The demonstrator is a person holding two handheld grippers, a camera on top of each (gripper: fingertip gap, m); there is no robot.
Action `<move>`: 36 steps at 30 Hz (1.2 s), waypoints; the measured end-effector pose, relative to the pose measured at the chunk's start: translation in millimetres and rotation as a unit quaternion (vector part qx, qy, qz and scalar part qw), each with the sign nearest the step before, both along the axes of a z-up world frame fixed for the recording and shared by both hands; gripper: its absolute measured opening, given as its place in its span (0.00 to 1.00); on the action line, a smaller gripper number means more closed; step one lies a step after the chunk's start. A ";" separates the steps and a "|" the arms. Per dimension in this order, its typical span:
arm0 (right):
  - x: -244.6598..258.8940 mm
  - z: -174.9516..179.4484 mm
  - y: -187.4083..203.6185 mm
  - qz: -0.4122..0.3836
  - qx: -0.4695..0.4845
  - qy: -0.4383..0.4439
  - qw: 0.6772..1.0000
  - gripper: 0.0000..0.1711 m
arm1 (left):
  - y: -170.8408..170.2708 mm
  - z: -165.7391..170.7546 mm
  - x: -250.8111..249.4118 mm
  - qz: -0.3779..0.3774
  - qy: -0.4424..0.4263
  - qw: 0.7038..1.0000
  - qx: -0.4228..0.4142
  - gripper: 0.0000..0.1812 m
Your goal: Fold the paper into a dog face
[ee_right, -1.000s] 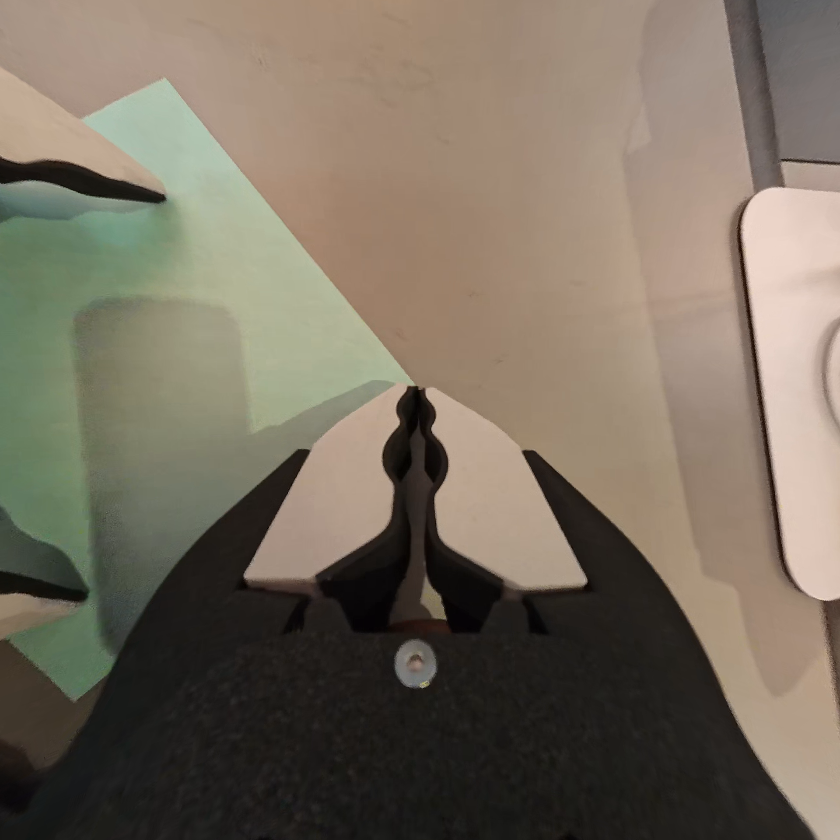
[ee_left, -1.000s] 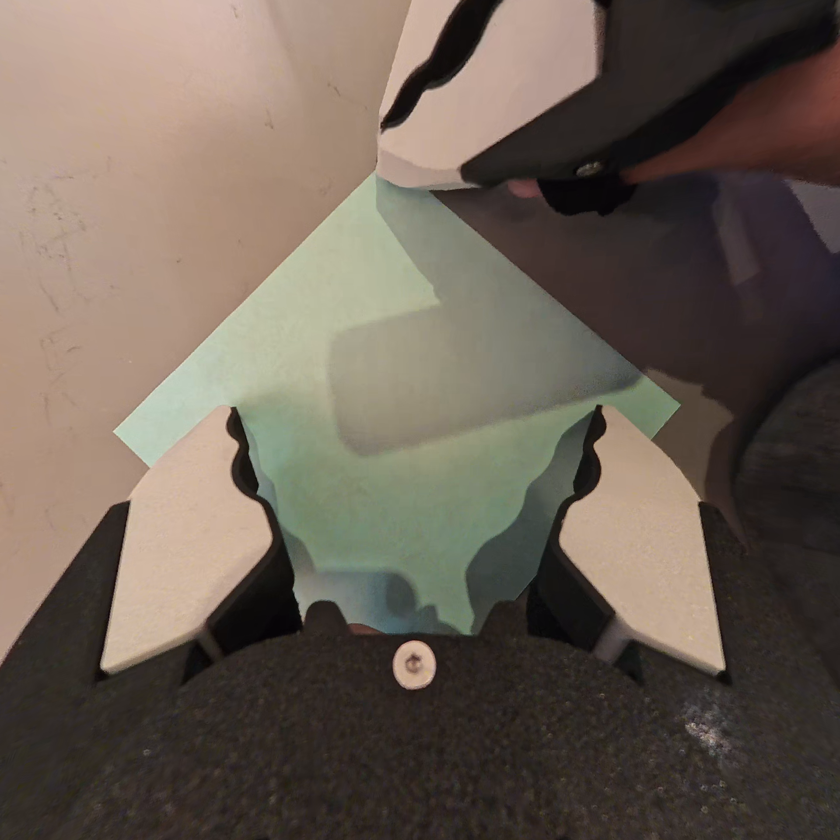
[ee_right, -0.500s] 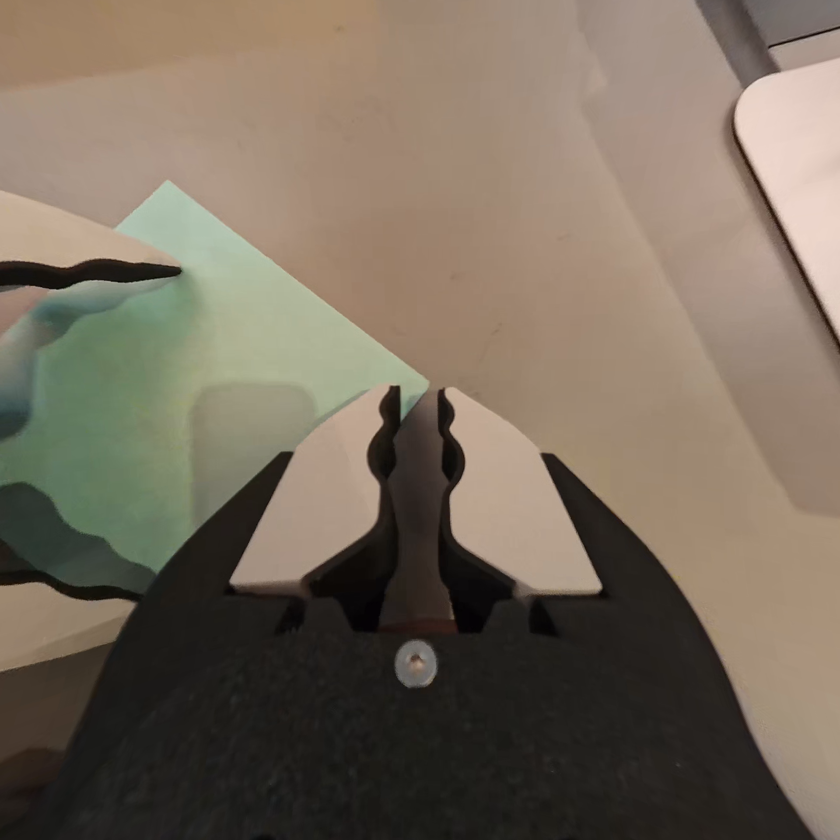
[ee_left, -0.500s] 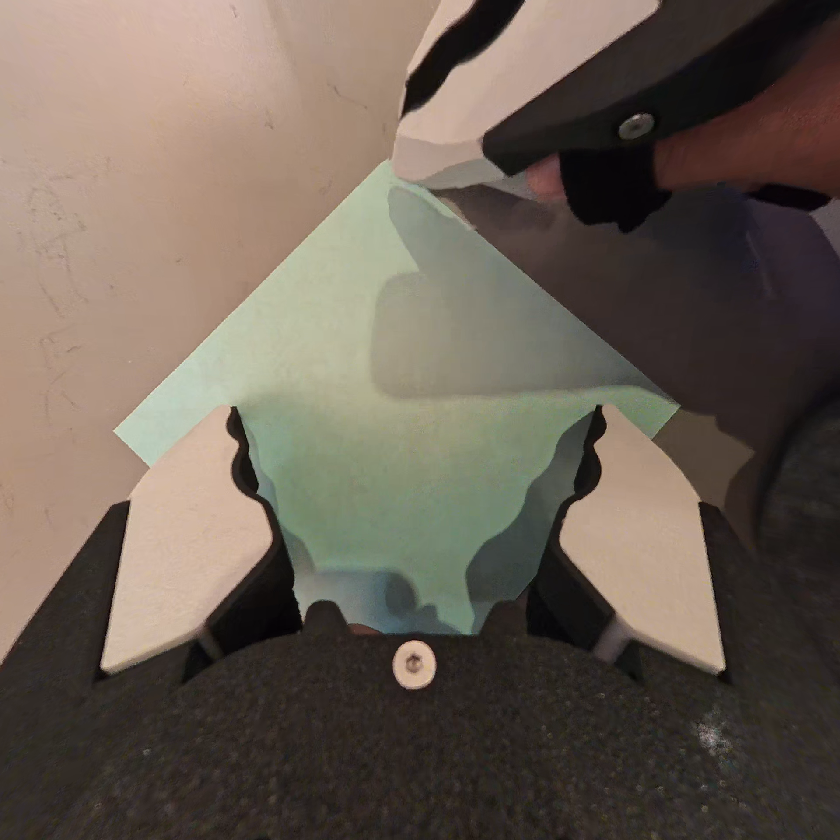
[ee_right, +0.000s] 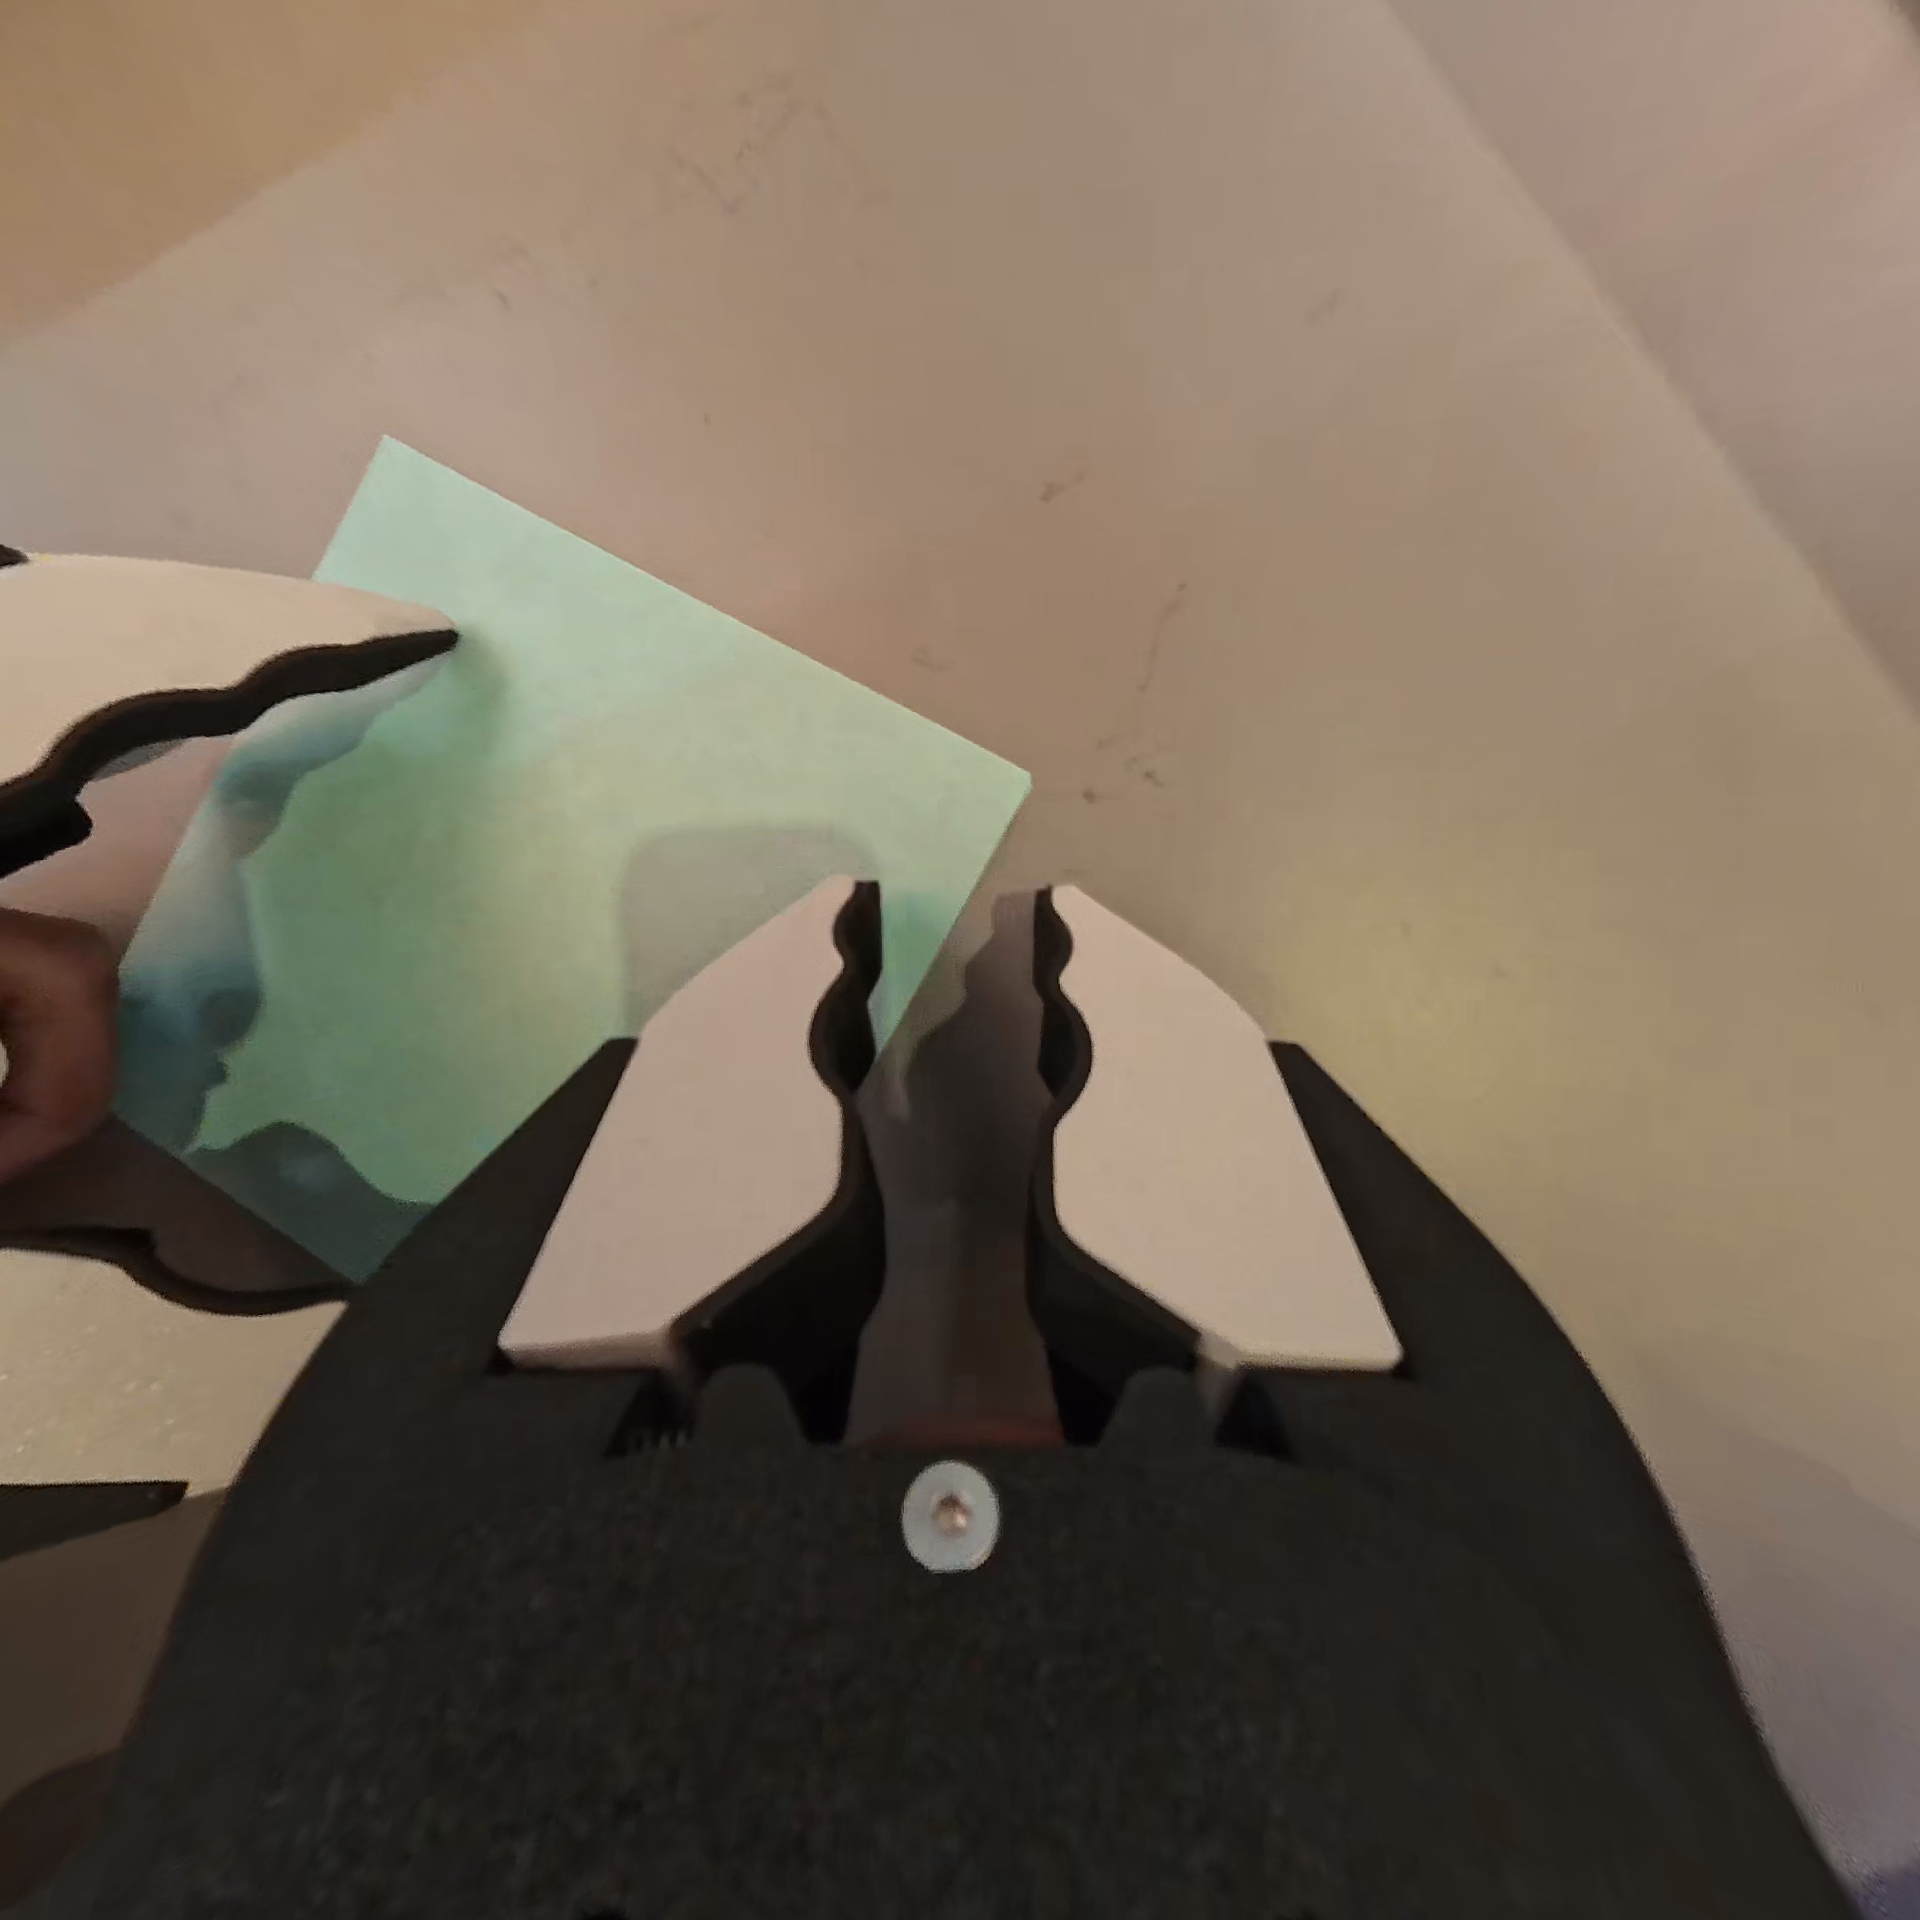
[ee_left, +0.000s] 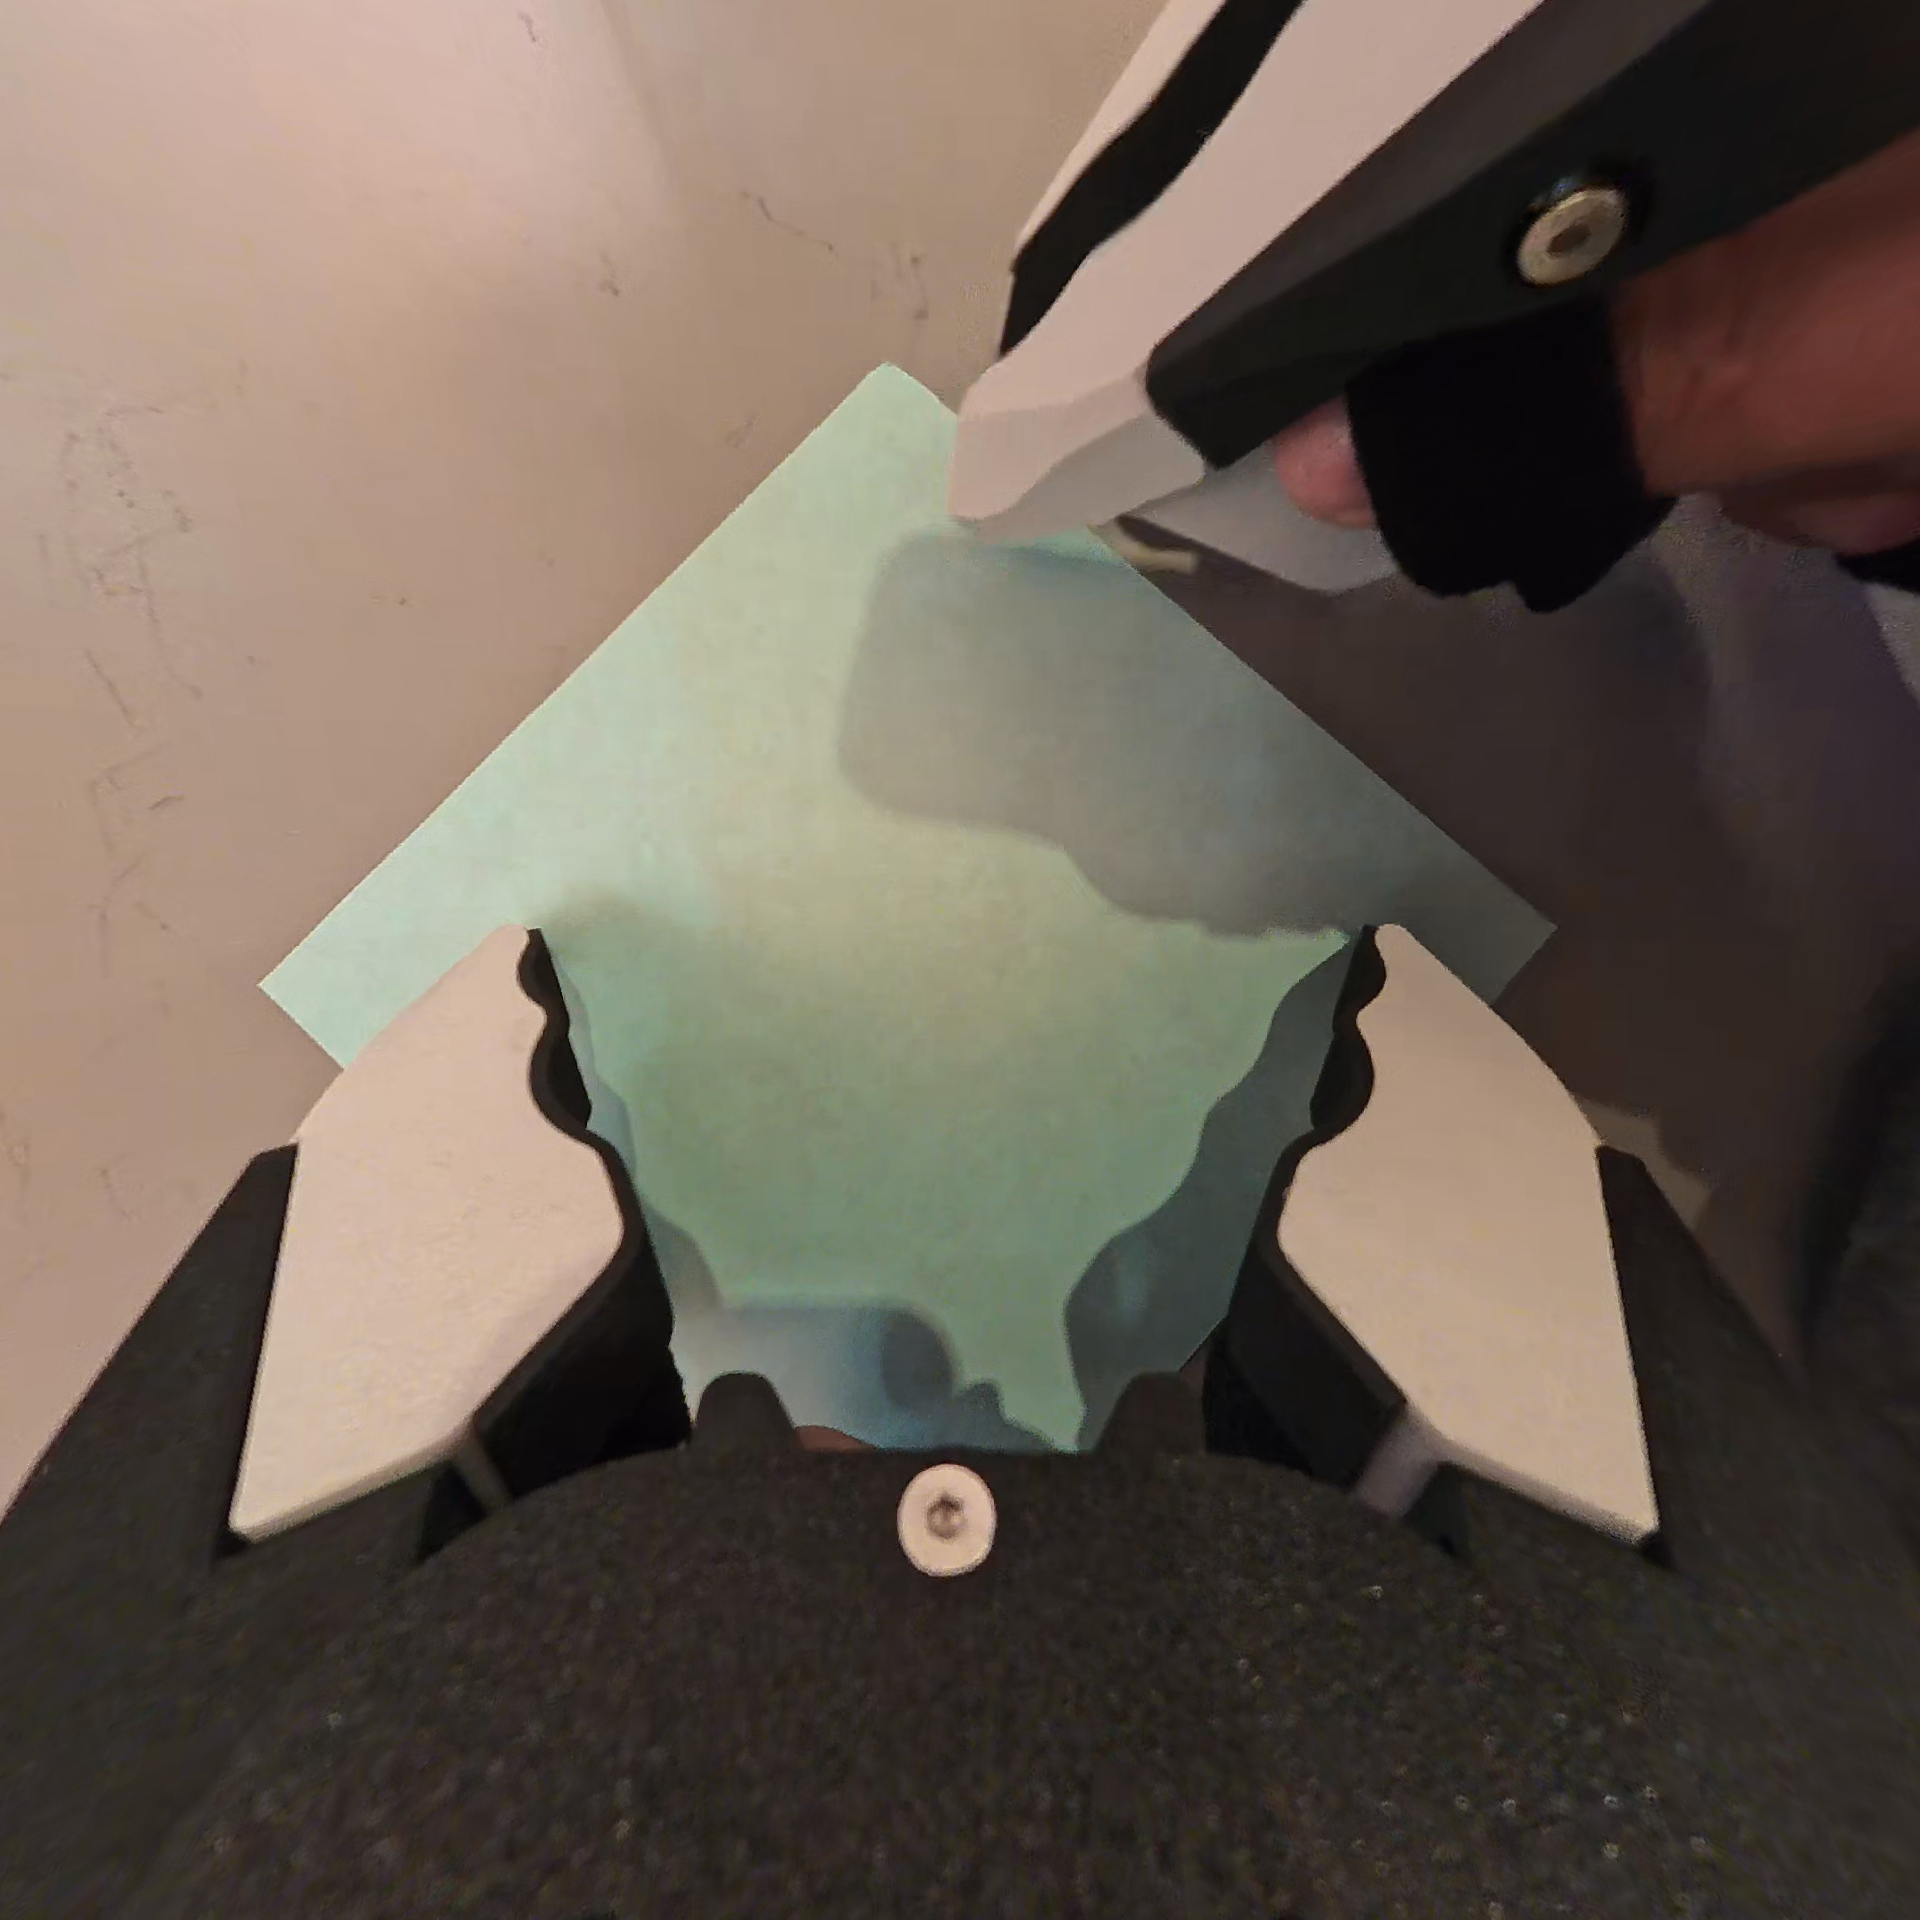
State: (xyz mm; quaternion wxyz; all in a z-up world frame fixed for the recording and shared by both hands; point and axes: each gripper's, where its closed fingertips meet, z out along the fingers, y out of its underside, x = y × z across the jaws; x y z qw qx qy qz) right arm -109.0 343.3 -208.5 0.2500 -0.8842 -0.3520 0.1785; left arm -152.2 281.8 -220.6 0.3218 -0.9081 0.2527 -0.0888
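Note:
A light green square paper (ee_left: 831, 831) lies flat on the beige table (ee_left: 312, 416), turned like a diamond. My left gripper (ee_left: 945, 935) is open wide over its near half, one finger to each side, holding nothing. My right gripper (ee_left: 992, 468) hovers at the paper's far corner, on its right edge. In the right wrist view the right gripper (ee_right: 956, 894) is open a little, and the paper (ee_right: 623, 831) edge runs between its fingers. The left gripper (ee_right: 395, 966) shows there at the left, spread over the paper.
The table (ee_right: 1247, 520) is scuffed and bare around the paper. A person's hand (ee_left: 1766, 364) with a black finger cover holds the right gripper at the upper right. A dark shadowed area (ee_left: 1662, 935) lies to the right of the paper. My hands' fingertips stand some 9 cm from each other.
My right gripper has gone from shut to partly open and has moved over the paper's corner and edge. The left gripper and the paper have stayed in place.

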 end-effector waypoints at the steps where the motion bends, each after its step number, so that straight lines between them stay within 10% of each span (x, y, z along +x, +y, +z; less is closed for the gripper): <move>1: 0.9 0.3 -2.1 -0.006 -0.007 0.001 1.000 0.17 | 0.0 0.0 0.1 0.000 0.000 1.000 0.000 0.75; 36: -33.9 0.3 -10.4 0.029 0.002 -0.011 1.000 0.21 | -0.1 0.0 -0.1 0.001 0.000 1.000 0.000 0.75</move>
